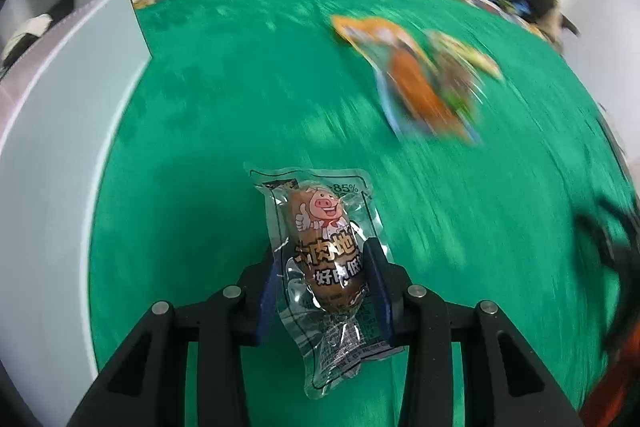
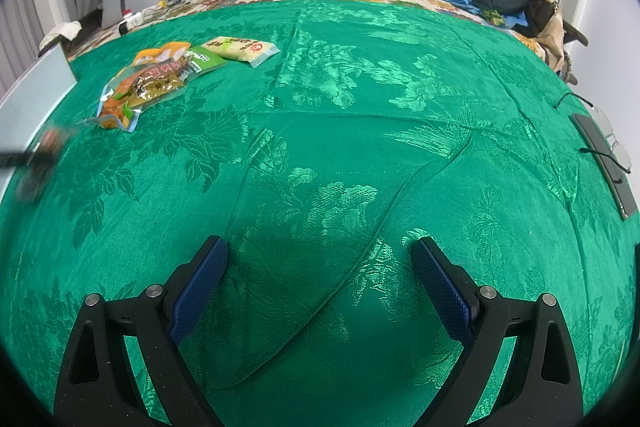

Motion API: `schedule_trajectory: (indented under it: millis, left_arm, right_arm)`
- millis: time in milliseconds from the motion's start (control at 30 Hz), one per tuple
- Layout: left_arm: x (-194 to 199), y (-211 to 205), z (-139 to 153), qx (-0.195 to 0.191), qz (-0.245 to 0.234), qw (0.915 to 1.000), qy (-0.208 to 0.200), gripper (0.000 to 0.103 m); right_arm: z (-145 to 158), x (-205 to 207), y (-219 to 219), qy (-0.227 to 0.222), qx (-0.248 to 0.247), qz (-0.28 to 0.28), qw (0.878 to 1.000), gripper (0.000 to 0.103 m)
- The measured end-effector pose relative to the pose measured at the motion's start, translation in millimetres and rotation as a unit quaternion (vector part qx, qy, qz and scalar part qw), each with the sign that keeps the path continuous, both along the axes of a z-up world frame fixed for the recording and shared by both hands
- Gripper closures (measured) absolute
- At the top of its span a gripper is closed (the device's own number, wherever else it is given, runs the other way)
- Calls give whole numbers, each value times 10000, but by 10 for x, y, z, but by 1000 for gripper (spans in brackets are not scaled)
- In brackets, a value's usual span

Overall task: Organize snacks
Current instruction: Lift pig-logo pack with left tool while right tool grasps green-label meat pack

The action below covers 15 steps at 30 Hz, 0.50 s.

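Here the left gripper (image 1: pixel 326 267) clamps a sausage pack (image 1: pixel 326 247), snack pile (image 1: pixel 420 83) blurred; right gripper (image 2: pixel 320 287) gapes empty.

A bed (image 2: pixel 360 155) carries everything, spread with a creased green floral damask cloth (image 2: pixel 340 75). Near its left side lie overlapping orange and green snack packets (image 2: pixel 152 83), with a pale yellow packet (image 2: pixel 240 50) just beside them. A dark flat phone-like slab (image 2: pixel 606 163) lies at the right edge.
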<state>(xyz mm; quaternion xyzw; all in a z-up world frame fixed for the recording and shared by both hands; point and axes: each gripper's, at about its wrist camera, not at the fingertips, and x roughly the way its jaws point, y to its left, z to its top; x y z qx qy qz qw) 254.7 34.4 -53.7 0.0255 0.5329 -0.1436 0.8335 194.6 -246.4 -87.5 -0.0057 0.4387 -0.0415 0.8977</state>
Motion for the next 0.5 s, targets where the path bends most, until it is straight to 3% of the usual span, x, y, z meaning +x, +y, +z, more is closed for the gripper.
schedule_trajectory:
  millis: [67, 200, 367, 433, 500]
  left_arm:
    - [-203, 20, -31, -118, -11, 9999, 18, 58]
    - [-326, -4, -93, -30, 228, 9991, -362, 36]
    - [-388, -112, -110, 191, 340, 9971, -651, 31]
    - [-413, -70, -107, 84, 444, 9966, -685, 31]
    - [-424, -18, -98, 60, 516, 9962, -696, 35]
  right_arm:
    - [3, -6, 14, -1, 0, 0, 10000, 7]
    - [2, -4, 9, -1, -2, 1, 10000, 7]
    - [5, 18, -1, -2, 23, -7, 10000, 7]
    - [62, 197, 15, 345, 308, 81, 9989, 8]
    - [178, 420, 36, 484, 1176, 161, 9918, 8]
